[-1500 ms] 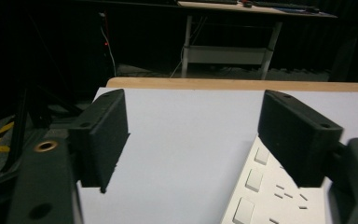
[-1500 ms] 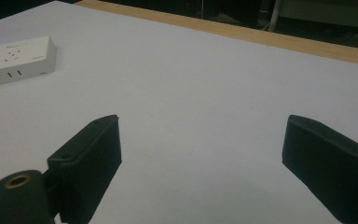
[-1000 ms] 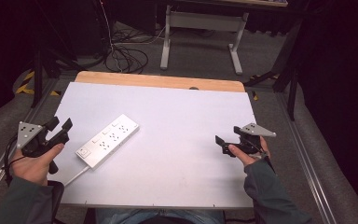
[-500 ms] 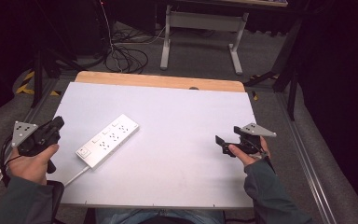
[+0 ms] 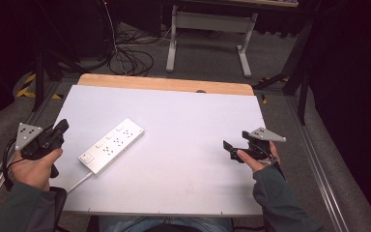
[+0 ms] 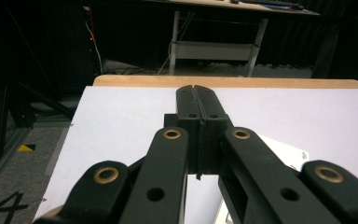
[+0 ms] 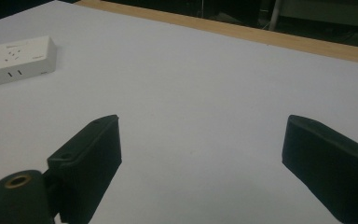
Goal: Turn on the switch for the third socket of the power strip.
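Observation:
A white power strip (image 5: 112,145) lies at an angle on the left half of the white tabletop (image 5: 188,116), its cord running off the near edge. My left gripper (image 5: 62,126) sits at the table's left edge, just left of the strip, with nothing in it. In the left gripper view its jaws (image 6: 197,95) are pressed flat together, and a corner of the strip (image 6: 286,154) shows behind them. My right gripper (image 5: 229,150) rests over the right side of the table with its jaws wide apart (image 7: 205,140) and only bare tabletop between them. The strip (image 7: 14,58) lies far off to its left.
A wooden strip (image 5: 164,83) borders the table's far edge. Beyond it are floor cables (image 5: 130,58) and a metal desk frame (image 5: 207,24). Metal rails run along both sides of the table.
The left gripper's jaws stood apart a second ago and are now together. Both hands and the power strip stay where they were.

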`<state>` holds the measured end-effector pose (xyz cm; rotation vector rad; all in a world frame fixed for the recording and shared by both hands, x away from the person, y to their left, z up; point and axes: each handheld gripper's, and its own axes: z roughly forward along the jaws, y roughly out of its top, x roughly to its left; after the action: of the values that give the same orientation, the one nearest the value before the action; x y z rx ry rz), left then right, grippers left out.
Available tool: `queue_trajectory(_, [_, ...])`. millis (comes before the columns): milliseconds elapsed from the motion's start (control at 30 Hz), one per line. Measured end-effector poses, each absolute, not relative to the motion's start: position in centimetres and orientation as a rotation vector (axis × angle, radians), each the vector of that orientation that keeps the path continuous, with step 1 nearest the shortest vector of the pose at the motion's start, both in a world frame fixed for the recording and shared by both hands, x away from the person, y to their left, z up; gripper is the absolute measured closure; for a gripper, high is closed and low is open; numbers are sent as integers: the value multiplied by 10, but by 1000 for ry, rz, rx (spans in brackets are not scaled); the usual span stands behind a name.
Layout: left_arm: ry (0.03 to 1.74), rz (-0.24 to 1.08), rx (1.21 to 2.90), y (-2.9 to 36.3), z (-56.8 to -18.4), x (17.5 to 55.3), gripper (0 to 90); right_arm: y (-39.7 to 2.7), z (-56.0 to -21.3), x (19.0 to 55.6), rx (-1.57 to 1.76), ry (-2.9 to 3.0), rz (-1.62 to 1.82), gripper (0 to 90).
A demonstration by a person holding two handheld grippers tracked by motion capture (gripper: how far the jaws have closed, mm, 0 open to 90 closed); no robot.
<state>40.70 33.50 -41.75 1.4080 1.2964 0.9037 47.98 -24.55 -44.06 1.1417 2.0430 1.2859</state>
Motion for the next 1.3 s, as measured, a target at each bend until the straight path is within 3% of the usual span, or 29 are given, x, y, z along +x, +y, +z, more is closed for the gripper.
queue_trajectory(1300, [1197, 852, 1614, 301, -420, 435, 900, -246, -441, 480, 1145, 2043, 1282, 134])
